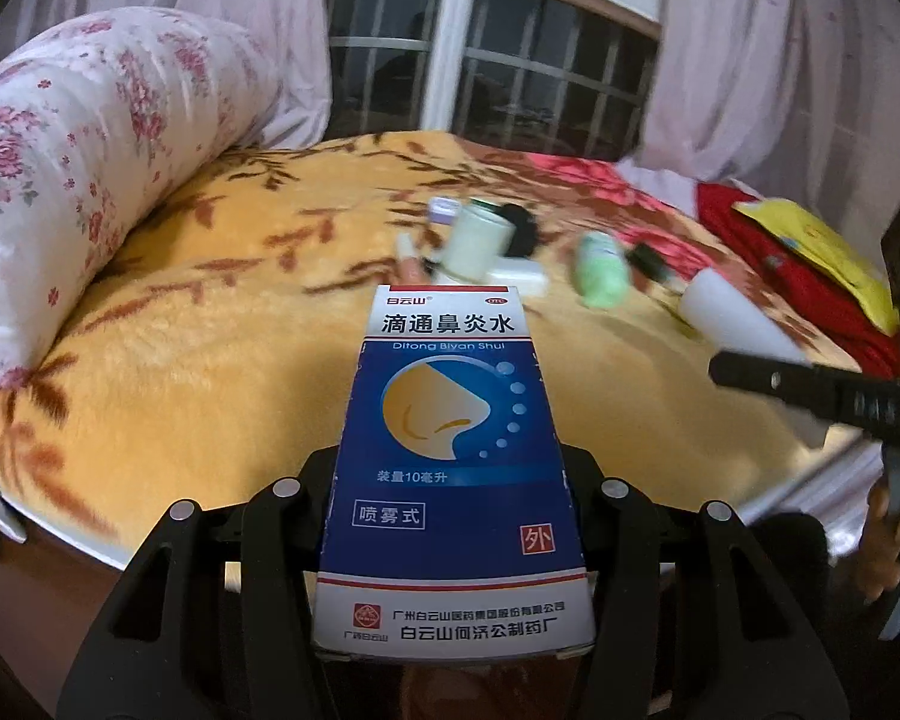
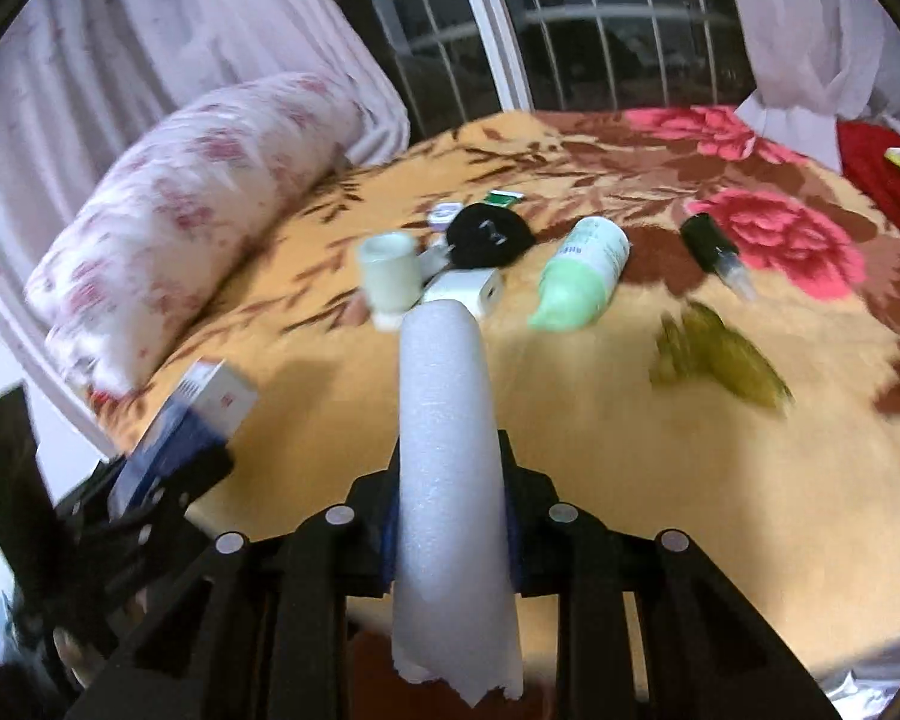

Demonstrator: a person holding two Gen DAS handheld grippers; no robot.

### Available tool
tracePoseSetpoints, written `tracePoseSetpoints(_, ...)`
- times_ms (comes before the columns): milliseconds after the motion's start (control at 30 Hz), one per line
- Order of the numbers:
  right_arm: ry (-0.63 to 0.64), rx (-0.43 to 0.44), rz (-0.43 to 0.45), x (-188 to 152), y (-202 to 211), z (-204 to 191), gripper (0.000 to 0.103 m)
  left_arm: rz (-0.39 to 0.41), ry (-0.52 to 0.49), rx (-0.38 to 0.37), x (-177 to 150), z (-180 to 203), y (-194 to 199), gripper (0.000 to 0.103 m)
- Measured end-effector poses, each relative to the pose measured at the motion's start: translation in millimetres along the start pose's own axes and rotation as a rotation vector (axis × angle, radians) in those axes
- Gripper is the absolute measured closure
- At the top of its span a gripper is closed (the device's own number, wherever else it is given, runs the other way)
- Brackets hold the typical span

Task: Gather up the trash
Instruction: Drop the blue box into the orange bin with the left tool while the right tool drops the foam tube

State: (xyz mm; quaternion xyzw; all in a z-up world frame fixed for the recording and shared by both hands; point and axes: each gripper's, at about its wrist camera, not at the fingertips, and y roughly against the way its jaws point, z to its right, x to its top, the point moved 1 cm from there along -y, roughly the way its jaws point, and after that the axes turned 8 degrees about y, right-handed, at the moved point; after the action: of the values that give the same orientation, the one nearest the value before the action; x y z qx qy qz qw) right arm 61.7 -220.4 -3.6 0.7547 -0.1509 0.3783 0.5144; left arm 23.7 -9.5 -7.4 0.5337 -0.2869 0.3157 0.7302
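Note:
My left gripper [image 1: 450, 480] is shut on a blue and white medicine box [image 1: 450, 450], held lengthwise above the near edge of a yellow floral blanket [image 1: 210, 372]. In the right wrist view my right gripper [image 2: 450, 480] is shut on a rolled white foam sheet [image 2: 447, 450] that sticks out forward. The left gripper with its box [image 2: 204, 408] shows at the lower left there. Farther back on the blanket lie a pale jar [image 2: 390, 276], a white square box [image 2: 468, 291], a green bottle [image 2: 582, 276], a black round item [image 2: 486, 234] and a black dropper bottle [image 2: 714, 252].
A floral pillow roll [image 1: 90, 168] lies along the bed's left side. Curtains and a barred window [image 1: 492, 60] stand behind the bed. Red cloth with a yellow packet [image 1: 822, 252] sits at the right. A dark olive patch [image 2: 720, 360] marks the blanket.

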Motion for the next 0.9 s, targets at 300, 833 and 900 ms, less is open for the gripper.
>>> tracePoseSetpoints(300, 0.074, -0.068, -0.083, -111.3, 17.6, -43.6, 0.075, -0.104, -0.162, 0.004, -79.1, 26.6, 32.0, 0.053)
tracePoseSetpoints(833, -0.038, -0.024, -0.306, -158.6, -35.5, -33.6, 0.073, -0.448, -0.095, 0.043, -126.6, 11.7, -38.1, 0.053)
tracePoseSetpoints(900, -0.038, -0.028, -0.320, -159.4, -39.8, -33.3, 0.072, -0.470, -0.100, 0.047, -129.4, 11.5, -43.0, 0.053)
